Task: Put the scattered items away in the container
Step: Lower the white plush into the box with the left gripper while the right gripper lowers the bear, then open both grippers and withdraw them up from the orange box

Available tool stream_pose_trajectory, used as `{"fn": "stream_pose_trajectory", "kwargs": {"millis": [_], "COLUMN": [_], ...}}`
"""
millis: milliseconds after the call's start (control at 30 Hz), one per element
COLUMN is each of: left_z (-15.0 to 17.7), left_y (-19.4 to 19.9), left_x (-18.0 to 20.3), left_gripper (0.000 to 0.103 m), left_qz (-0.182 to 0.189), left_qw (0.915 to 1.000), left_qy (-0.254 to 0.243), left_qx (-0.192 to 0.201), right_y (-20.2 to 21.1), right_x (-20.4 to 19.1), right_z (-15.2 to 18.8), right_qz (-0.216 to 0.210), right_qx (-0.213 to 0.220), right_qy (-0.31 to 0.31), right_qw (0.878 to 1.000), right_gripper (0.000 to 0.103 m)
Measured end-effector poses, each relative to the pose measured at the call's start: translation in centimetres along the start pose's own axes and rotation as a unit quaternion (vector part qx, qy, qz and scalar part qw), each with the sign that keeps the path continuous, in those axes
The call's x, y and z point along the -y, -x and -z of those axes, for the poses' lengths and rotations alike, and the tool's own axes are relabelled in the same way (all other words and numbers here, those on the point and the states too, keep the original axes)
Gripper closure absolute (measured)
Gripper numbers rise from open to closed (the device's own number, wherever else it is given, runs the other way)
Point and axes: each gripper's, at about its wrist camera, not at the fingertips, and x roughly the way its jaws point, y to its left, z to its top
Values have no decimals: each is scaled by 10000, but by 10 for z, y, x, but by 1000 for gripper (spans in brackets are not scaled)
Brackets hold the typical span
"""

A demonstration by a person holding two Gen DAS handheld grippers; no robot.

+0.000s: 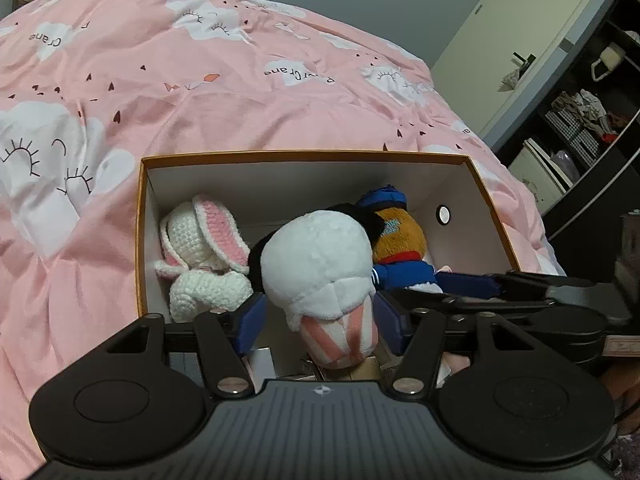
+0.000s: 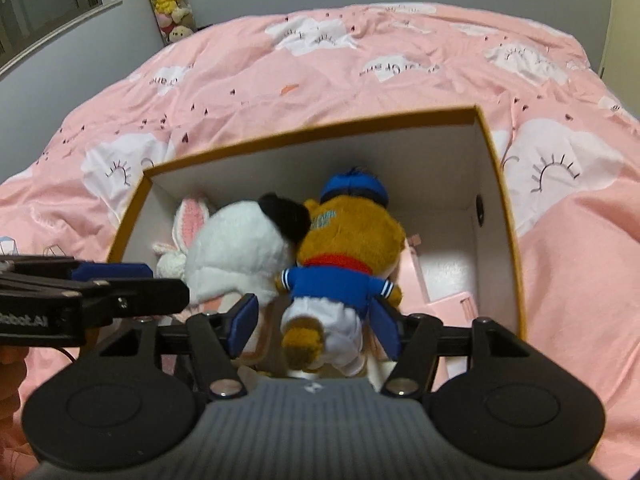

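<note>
An open cardboard box (image 1: 304, 156) (image 2: 496, 168) with orange rim and white inside sits on the pink bed. Inside lie a white crocheted bunny (image 1: 204, 256) (image 2: 188, 224), a white plush with a black ear and pink-striped bottom (image 1: 320, 264) (image 2: 236, 252), and a brown bear in blue cap and blue shirt (image 1: 400, 240) (image 2: 352, 240). My left gripper (image 1: 320, 320) is open, its blue pads either side of the white plush, apart from it. My right gripper (image 2: 314, 322) is open around the bear's legs. Each gripper shows side-on in the other's view.
The pink quilt (image 1: 200, 80) with white cloud prints covers the bed around the box. A dark shelf unit (image 1: 580, 120) with clutter and a pale door (image 1: 520, 40) stand at right. Plush toys (image 2: 170, 4) hang on the far wall. A pink item (image 2: 448, 300) lies in the box's right part.
</note>
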Motion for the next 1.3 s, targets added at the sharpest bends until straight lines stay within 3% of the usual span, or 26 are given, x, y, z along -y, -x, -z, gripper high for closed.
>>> {"fn": "stream_pose_trajectory", "kwargs": {"millis": [133, 267, 400, 467, 733, 867, 1167, 1300], "left_z": [2, 4, 5, 6, 13, 13, 22, 29], "left_y": [-5, -12, -16, -16, 9, 25, 66, 85], "left_x": [5, 7, 3, 0, 2, 6, 27, 32], "left_gripper": [50, 52, 52, 52, 49, 47, 39, 29], "left_qz": [-233, -725, -1052, -1123, -1355, -1460, -1697, -1782], "left_qw": [9997, 9974, 9944, 9936, 9891, 9854, 9734, 9662], "left_qy": [-49, -56, 15, 83, 72, 112, -57, -23], "left_qx": [5, 7, 39, 54, 579, 863, 1541, 1861], "right_y": [1, -9, -13, -15, -4, 13, 53, 71], "right_x": [1, 1, -7, -15, -26, -36, -64, -73], "right_z": [-2, -1, -1, 0, 5, 9, 24, 37], "right_qz": [-41, -12, -292, -215, 155, 438, 898, 989], "right_qx": [69, -51, -116, -105, 72, 428, 1319, 1705], "right_qy": [13, -22, -19, 128, 359, 567, 1339, 1508], "right_qw": [10000, 10000, 9995, 9996, 9992, 9965, 9781, 9687], "right_gripper": [50, 63, 67, 66, 60, 49, 32, 25]}}
